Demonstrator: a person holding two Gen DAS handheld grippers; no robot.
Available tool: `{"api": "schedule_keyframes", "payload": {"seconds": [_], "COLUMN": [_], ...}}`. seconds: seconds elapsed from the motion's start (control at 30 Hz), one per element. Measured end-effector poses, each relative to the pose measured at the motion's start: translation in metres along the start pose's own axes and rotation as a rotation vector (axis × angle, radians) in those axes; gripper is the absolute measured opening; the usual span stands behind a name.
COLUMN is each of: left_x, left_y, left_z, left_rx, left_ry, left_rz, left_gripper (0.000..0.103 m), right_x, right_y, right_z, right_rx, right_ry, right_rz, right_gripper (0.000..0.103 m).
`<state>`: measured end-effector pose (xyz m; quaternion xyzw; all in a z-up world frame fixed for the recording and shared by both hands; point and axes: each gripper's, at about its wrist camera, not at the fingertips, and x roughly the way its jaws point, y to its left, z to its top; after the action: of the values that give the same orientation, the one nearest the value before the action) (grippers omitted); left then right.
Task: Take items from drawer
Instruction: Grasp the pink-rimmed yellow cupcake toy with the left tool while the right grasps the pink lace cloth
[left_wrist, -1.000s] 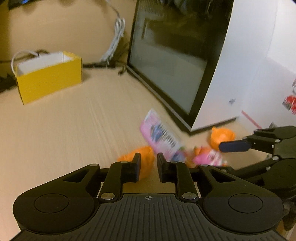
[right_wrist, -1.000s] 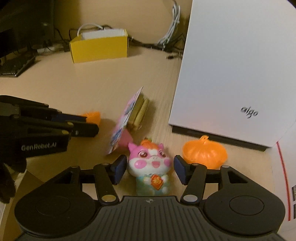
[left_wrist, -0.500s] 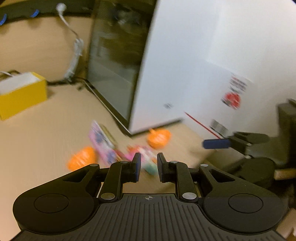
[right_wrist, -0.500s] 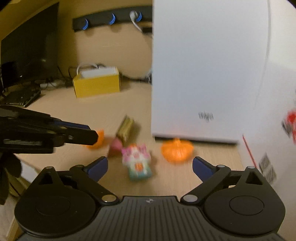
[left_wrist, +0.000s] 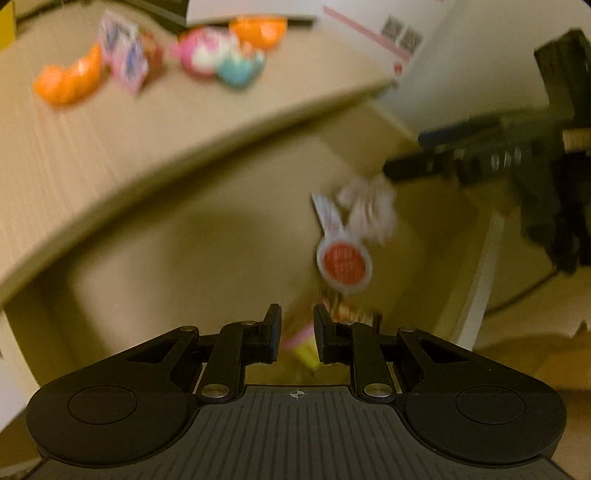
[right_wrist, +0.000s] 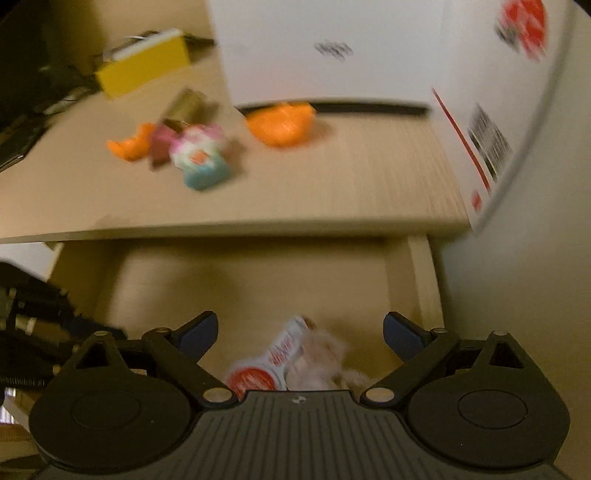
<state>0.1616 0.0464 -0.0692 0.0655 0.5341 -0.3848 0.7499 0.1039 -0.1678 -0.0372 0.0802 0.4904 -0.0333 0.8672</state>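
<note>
- Left wrist view: the left gripper (left_wrist: 297, 332) points down into the open drawer (left_wrist: 192, 236), its jaws nearly pressed together with nothing pinched between them.
- Right wrist view: the right gripper (right_wrist: 300, 334) has its jaws spread wide, empty, above a fluffy toy with a red-and-white tag (right_wrist: 291, 363) lying in the drawer.
- On the desk (right_wrist: 332, 184) above lie two orange pumpkins (right_wrist: 281, 123), a pink cat figure (right_wrist: 201, 157) and a white box (right_wrist: 332, 48).
</note>
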Motion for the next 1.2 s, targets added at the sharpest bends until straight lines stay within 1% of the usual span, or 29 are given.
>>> {"api": "schedule_keyframes", "payload": {"seconds": [0.13,0.2,0.3,0.33,0.4,0.43,0.47,0.57,0.63,0.67,0.7,0.77,0.83,0.97,1.07,1.13,1.17,1.2], "left_x": [0.011,0.017,0.022,0.023,0.025,0.027,0.03,0.04,0.047,0.05,0.052,0.057,0.062,0.07,0.073,0.073,0.068,0.064], "left_y": [-0.001,-0.004,-0.013,-0.018,-0.03,-0.036,-0.04,-0.044,-0.048,-0.049,-0.05,-0.047,-0.044,-0.036,-0.027,-0.021,-0.019,-0.015], "left_z": [-0.004,-0.002,0.003,0.005,0.008,0.008,0.008,0.012,0.013,0.013,0.014,0.016,0.019,0.021,0.023,0.023,0.02,0.019], "left_rx": [-0.002,0.01,0.05,0.079,0.181,0.231,0.262,0.286,0.311,0.318,0.316,0.284,0.248,0.181,0.097,0.042,0.021,-0.011], "left_ry": [0.096,0.106,0.1,0.095,0.091,0.098,0.115,0.15,0.171,0.176,0.181,0.185,0.184,0.174,0.164,0.156,0.144,0.122], "left_rz": [-0.041,-0.02,0.025,0.048,0.094,0.104,0.103,0.093,0.077,0.068,0.058,0.024,0.003,-0.023,-0.039,-0.031,-0.024,-0.019], "left_gripper": [0.021,0.021,0.021,0.021,0.021,0.021,0.021,0.026,0.034,0.036,0.04,0.044,0.049,0.051,0.051,0.05,0.044,0.034], "right_x": [0.003,0.005,0.006,0.006,0.006,0.005,0.006,0.008,0.009,0.009,0.01,0.012,0.014,0.02,0.024,0.023,0.022,0.02], "right_y": [-0.003,-0.003,-0.002,-0.003,-0.005,-0.006,-0.007,-0.011,-0.012,-0.012,-0.012,-0.013,-0.013,-0.013,-0.013,-0.012,-0.012,-0.011], "right_z": [-0.01,-0.014,-0.019,-0.019,-0.019,-0.02,-0.019,-0.02,-0.021,-0.021,-0.022,-0.024,-0.025,-0.027,-0.029,-0.028,-0.028,-0.026], "right_rx": [0.005,-0.006,-0.02,-0.02,-0.018,-0.017,-0.014,-0.007,-0.006,-0.006,-0.005,-0.007,-0.011,-0.006,0.005,0.006,0.006,0.005], "right_ry": [0.021,0.029,0.036,0.037,0.037,0.037,0.038,0.042,0.046,0.049,0.053,0.06,0.07,0.102,0.116,0.11,0.101,0.091], "right_rz": [-0.007,-0.011,-0.017,-0.02,-0.03,-0.035,-0.039,-0.042,-0.041,-0.041,-0.041,-0.043,-0.046,-0.048,-0.058,-0.064,-0.066,-0.069], "right_gripper": [0.096,0.096,0.096,0.096,0.096,0.096,0.096,0.096,0.096,0.096,0.096,0.096,0.096,0.096,0.096,0.096,0.096,0.096]}}
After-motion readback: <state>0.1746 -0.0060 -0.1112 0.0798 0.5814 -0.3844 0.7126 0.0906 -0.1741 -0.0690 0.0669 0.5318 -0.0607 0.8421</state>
